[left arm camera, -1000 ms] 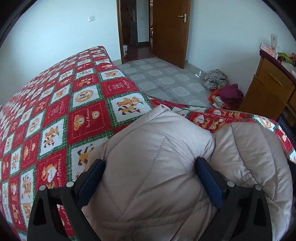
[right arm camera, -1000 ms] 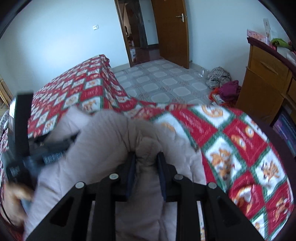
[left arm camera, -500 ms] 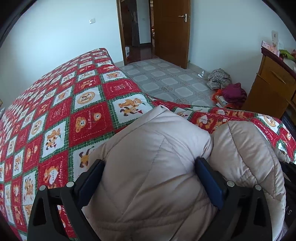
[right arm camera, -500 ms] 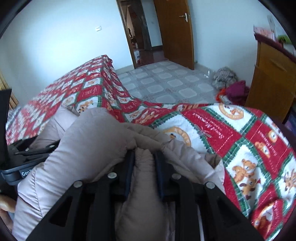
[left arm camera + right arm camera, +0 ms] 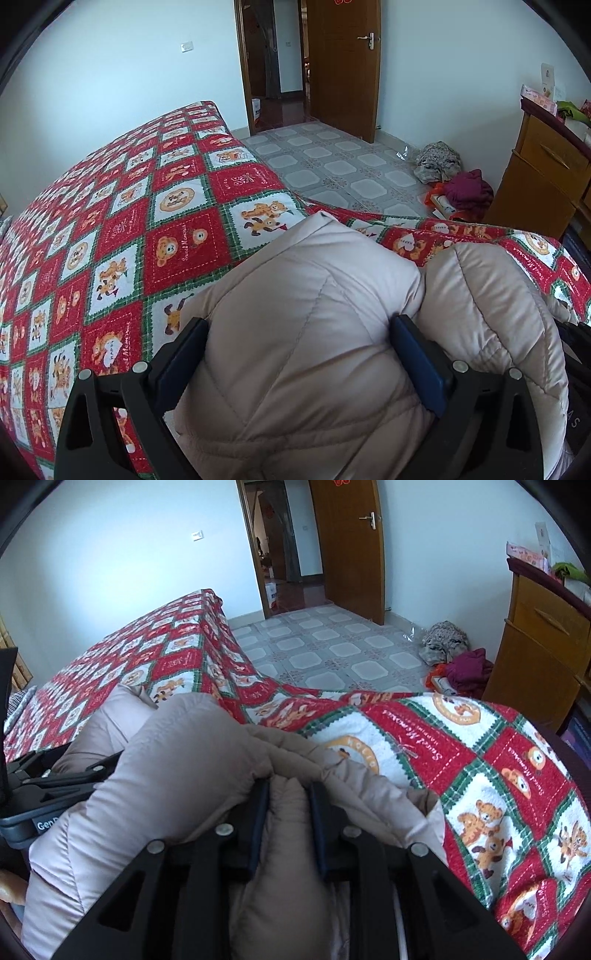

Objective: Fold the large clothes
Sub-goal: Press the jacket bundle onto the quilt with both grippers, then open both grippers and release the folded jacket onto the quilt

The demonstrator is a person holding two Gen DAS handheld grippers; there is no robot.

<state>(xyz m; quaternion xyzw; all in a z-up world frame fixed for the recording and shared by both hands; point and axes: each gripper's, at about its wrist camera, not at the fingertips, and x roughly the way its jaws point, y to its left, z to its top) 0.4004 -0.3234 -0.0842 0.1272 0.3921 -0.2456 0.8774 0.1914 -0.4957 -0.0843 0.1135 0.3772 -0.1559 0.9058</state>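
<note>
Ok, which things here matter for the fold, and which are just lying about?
Job:
- puffy beige jacket
- left gripper, clamped on it
- right gripper, clamped on a fold
- bed quilt underneath

Lying about:
- floor clothes pile
- wooden cabinet
- door

- Bedspread (image 5: 461,746): stitched "Sweet Memories" legible on red squares; "HAPPY" on a heart in the left wrist view.
- Left gripper (image 5: 44,825) body: partial lettering "Gen", remainder hidden by jacket.

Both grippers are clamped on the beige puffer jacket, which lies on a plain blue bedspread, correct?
Not quite: the bedspread is a red, white and green teddy-bear patchwork, not plain blue, as the left wrist view shows. Both the left gripper and right gripper do clamp the jacket.
</note>
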